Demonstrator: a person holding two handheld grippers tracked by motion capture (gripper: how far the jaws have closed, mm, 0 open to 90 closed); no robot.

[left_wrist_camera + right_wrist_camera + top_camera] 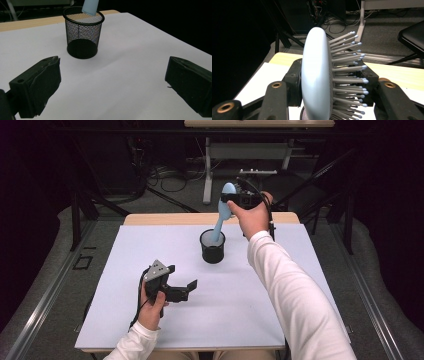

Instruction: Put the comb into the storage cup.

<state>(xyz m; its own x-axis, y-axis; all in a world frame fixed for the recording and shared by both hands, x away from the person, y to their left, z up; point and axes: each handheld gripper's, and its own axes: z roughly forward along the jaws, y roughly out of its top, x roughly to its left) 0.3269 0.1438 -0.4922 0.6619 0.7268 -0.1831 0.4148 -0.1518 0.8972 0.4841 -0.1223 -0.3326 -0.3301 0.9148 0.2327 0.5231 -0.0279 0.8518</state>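
- The step in hand looks like putting the pale blue hairbrush (222, 211) into the black mesh cup (212, 247) — or lifting it out; the pictures alone do not settle which.
- The right tool (235, 198) is clamped on the brush head: in the right gripper view one jaw presses the smooth back and the other meets the bristles (348, 75).
- The brush stands nearly upright, handle down, with its lower end inside the cup's rim; how deep it goes I cannot tell.
- The cup sits upright near the middle of the counter (150, 255), toward the far side.
- The left tool (172, 285) rests at the near left, well apart from the cup, jaws spread wide and empty — the left gripper view looks across the counter at the cup (82, 32).
- If the aim is to stow the brush, the next move calls for lowering it straight until the handle meets the bottom, then opening the jaws gently so the light cup does not tip.
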